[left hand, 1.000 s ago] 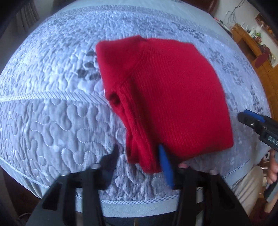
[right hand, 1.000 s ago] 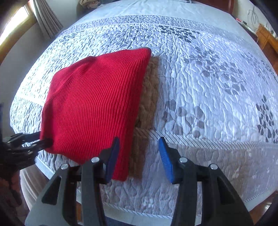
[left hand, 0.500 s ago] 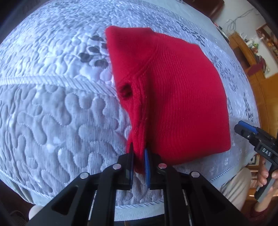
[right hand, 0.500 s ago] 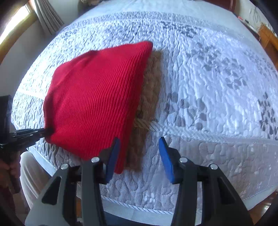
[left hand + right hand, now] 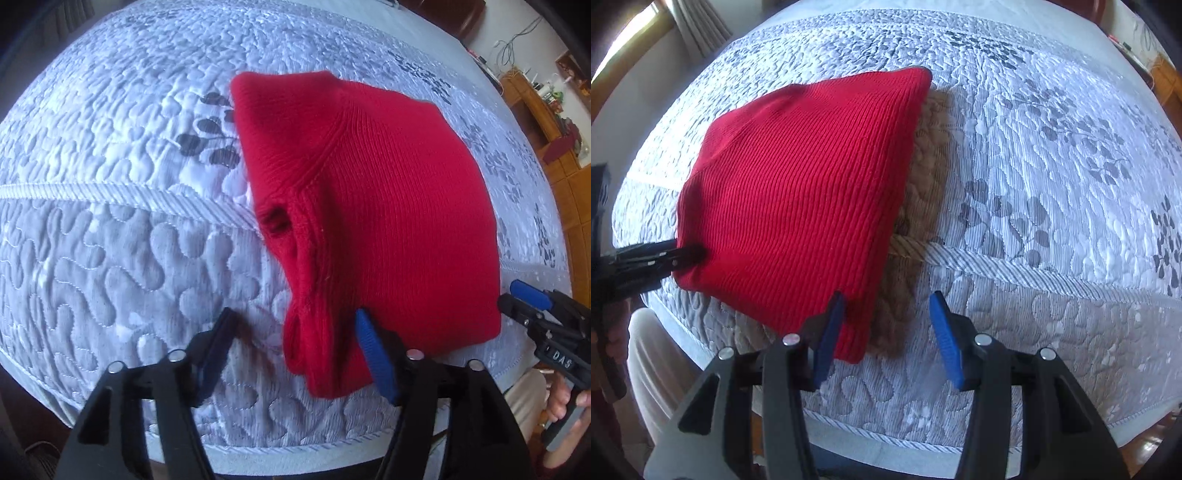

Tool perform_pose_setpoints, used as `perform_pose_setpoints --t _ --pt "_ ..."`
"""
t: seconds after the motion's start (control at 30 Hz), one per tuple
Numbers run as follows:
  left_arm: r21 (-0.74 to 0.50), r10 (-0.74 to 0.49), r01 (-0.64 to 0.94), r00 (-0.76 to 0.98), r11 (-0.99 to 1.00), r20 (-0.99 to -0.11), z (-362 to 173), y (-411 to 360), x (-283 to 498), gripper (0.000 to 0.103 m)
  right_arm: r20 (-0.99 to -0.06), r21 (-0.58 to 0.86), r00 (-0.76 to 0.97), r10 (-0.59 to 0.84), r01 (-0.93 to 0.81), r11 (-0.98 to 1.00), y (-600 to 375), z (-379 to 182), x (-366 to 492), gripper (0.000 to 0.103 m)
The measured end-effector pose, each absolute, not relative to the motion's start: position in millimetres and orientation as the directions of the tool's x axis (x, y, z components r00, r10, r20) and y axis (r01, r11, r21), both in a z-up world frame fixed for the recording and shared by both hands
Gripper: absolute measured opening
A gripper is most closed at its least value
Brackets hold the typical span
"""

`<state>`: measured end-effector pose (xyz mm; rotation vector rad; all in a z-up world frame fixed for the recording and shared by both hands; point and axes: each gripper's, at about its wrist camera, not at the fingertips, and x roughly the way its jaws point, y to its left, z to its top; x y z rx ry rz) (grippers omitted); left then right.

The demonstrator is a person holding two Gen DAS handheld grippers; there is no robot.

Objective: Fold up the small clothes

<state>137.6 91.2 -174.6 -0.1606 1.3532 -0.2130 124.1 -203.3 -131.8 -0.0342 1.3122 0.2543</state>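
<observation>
A red knitted garment lies folded on the quilted grey-white bedspread. My left gripper is at its near left corner. The jaws are opening wide, the bunched corner sits loose between them, and only the right blue pad is close against it. In the right wrist view the same garment fills the left half. My right gripper stands open over its near right corner, with the left pad above the knit and the right pad above bare quilt. Each gripper also shows at the other view's edge: the right gripper and the left gripper.
The bed's near edge runs just below both grippers. A person's light trouser leg stands against it. A brownish shadow lies along the garment's right edge. Wooden furniture stands far right, a curtain and window far left.
Half a second ago the left jaws were shut on the garment's near left corner. Now they have sprung wide and let it go. The right gripper has kept its place and opening.
</observation>
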Motion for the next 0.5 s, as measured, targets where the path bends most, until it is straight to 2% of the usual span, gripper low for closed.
perform_pose_setpoints --t 0.07,0.2,0.23,0.3,0.33,0.37,0.4,0.5 --pt "-0.264 -0.274 0.075 0.201 0.961 -0.941 -177 86 141 0.086 -0.959 0.105 0.238 0.156 -0.213 0.971 -203 -132 125 0.049" --pt "-0.332 -0.348 0.11 0.198 0.937 -0.916 -180 74 150 0.086 -0.958 0.091 0.248 0.147 -0.224 0.97 -200 -132 126 0.05" --pt "-0.355 -0.372 0.113 0.196 0.928 -0.907 -182 73 153 0.083 -0.957 0.088 0.251 0.146 -0.229 0.969 -199 -132 125 0.05" --pt "-0.374 -0.386 0.098 0.19 0.922 -0.903 -183 73 157 0.048 -0.956 0.087 0.253 0.147 -0.235 0.968 -199 -133 126 0.05" --pt "-0.385 -0.394 0.084 0.185 0.919 -0.9 -184 74 161 0.041 -0.956 0.088 0.254 0.149 -0.237 0.968 -199 -133 126 0.05" --pt "-0.419 -0.425 0.072 0.178 0.905 -0.887 -185 78 163 0.025 -0.955 0.089 0.254 0.151 -0.238 0.967 -199 -133 126 0.05" --pt "-0.458 -0.459 0.047 0.169 0.888 -0.872 -185 83 164 0.02 -0.955 0.091 0.254 0.152 -0.238 0.967 -200 -133 126 0.05" --pt "-0.499 -0.497 0.04 0.187 0.866 -0.847 -174 97 161 0.017 -0.954 0.089 0.258 0.152 -0.24 0.967 -200 -132 126 0.05"
